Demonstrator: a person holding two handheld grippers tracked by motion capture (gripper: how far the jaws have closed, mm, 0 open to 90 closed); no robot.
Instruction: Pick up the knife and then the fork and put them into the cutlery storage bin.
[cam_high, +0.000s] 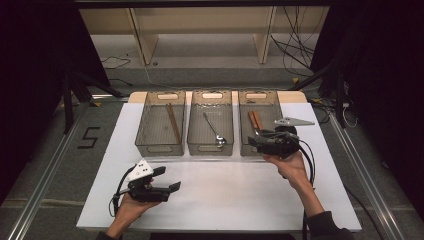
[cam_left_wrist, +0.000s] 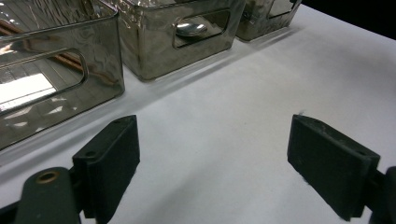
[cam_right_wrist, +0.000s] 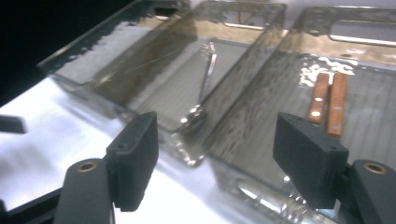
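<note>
Three clear plastic bins stood in a row along the far edge of the white worktop (cam_high: 220, 185). The left bin (cam_high: 161, 124) held a pair of brown chopsticks (cam_high: 173, 123) lying lengthwise. The middle bin (cam_high: 210, 123) held a metal spoon (cam_high: 215, 131), its bowl toward the near wall. The right bin (cam_high: 258, 120) held wooden-handled cutlery (cam_high: 255, 120), two brown riveted handles lying side by side on the bin floor.

The right gripper (cam_high: 258, 142) sat at the near wall of the right bin, carried in the person's right hand (cam_high: 291, 167). Its jaws stood wide apart with nothing between them; in the right gripper view the gripper (cam_right_wrist: 215, 158) looked over the near rims of the middle bin (cam_right_wrist: 219, 70) and right bin (cam_right_wrist: 299, 93), with the wooden handles (cam_right_wrist: 328, 103) lying beyond the jaws and apart from them, and the spoon (cam_right_wrist: 205, 79) in the bin beside.

The left gripper (cam_high: 167, 179) hung over the near left part of the worktop, well apart from the bins, in the person's left hand (cam_high: 131, 206). Its jaws were also wide and empty; in the left gripper view the gripper (cam_left_wrist: 212, 161) pointed across bare white worktop (cam_left_wrist: 224, 116) toward the bins, where the spoon's bowl (cam_left_wrist: 191, 29) showed through the handle cut-out of the middle bin (cam_left_wrist: 173, 42).
</note>
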